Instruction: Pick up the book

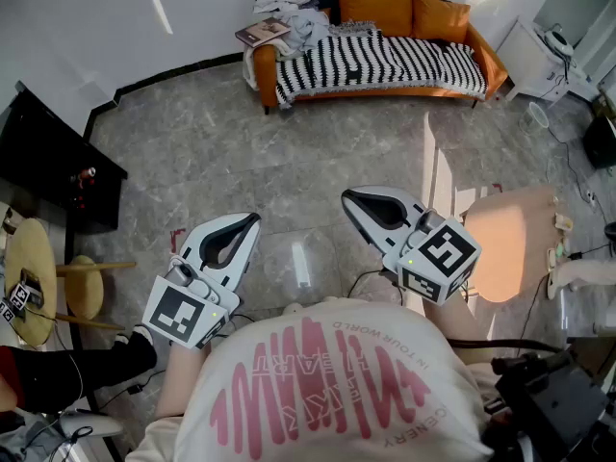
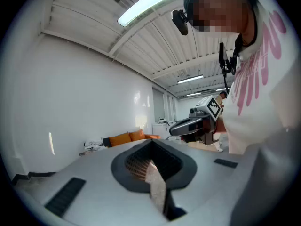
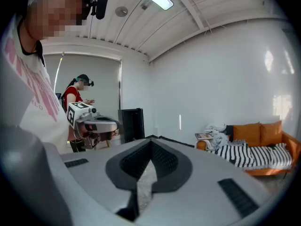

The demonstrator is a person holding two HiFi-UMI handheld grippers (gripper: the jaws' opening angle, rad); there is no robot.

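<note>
Lying flat — book [image 1: 262, 33] on striped sofa [image 1: 404, 61]

The floor [image 1: 289, 133] is glossy, grey marbled stone. At twelve o'clock the sofa [image 1: 438, 17] looks like smooth orange leather under a striped cloth throw [image 1: 385, 61]. The left gripper [image 1: 253, 219] and right gripper [image 1: 347, 196] are matt grey plastic. At nine o'clock the stool [image 1: 85, 295] is pale wood.

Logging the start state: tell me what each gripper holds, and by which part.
Nothing is held. The left gripper and right gripper are both shut empty; the book lies on the arm of the sofa.
</note>
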